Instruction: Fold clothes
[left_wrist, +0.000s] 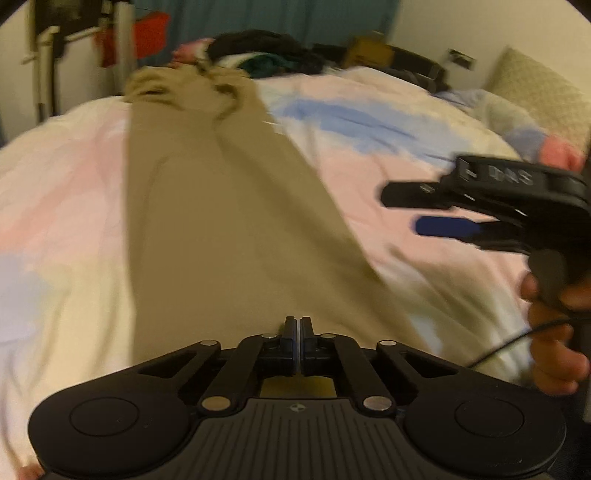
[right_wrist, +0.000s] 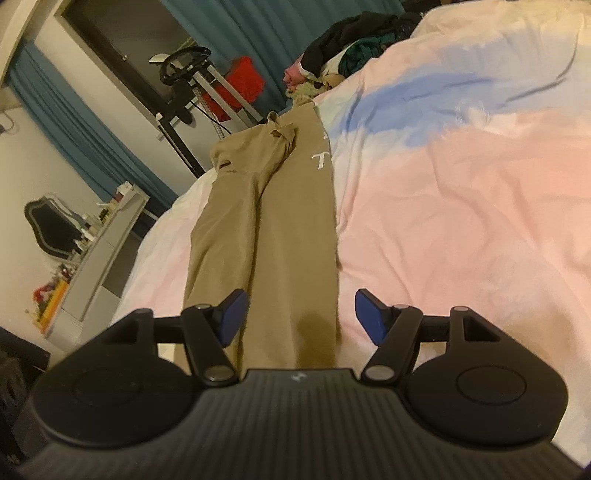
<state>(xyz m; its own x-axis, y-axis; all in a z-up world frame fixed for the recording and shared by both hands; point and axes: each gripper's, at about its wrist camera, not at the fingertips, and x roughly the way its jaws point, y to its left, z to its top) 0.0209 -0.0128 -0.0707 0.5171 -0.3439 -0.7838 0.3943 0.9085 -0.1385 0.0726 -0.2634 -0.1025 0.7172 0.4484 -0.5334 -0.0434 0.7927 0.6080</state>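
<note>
Tan trousers lie stretched lengthwise on the bed, waistband bunched at the far end; they also show in the right wrist view with white lettering near the top. My left gripper is shut at the near hem of the trousers; whether cloth is pinched between the fingers is hidden. My right gripper is open, its blue pads either side of the near trouser leg, just above it. It also shows in the left wrist view, held in a hand to the right of the trousers.
The bed carries a pink, white and blue duvet. A pile of dark and coloured clothes lies at the far end. A pillow sits at the right. A shelf unit and blue curtains stand beside the bed.
</note>
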